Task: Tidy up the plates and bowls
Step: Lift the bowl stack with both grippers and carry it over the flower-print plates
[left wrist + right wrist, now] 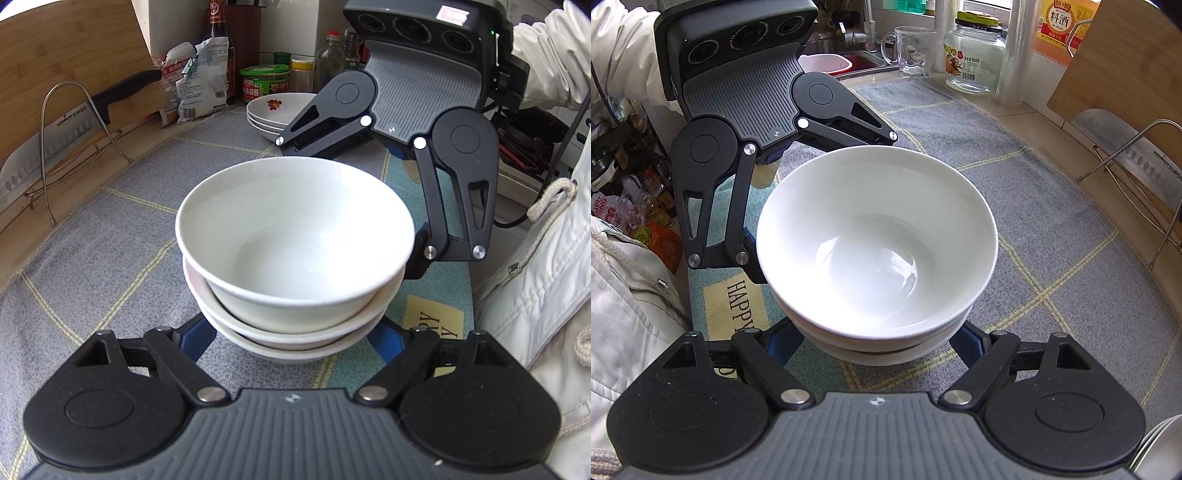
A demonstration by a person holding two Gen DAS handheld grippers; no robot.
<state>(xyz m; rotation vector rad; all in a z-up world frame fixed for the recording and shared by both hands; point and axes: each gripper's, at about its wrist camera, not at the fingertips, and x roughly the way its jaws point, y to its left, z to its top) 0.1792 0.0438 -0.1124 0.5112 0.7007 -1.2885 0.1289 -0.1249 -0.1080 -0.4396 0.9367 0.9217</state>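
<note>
A stack of three white bowls stands on the grey checked mat, and the right wrist view shows the same bowl stack from the other side. My left gripper reaches in from the near side, its blue fingers pressed against the lower bowls on both sides. My right gripper clasps the lower bowls from the opposite side, one black finger at the stack's right flank. All fingertips are hidden under the bowl rims. A pile of white plates with a red print sits behind.
A cleaver in a wire rack and a wooden board stand along the wall. Bottles, a green-lidded jar and packets crowd the back. A glass mug, a glass jar and the sink lie beyond. A person's white jacket is close.
</note>
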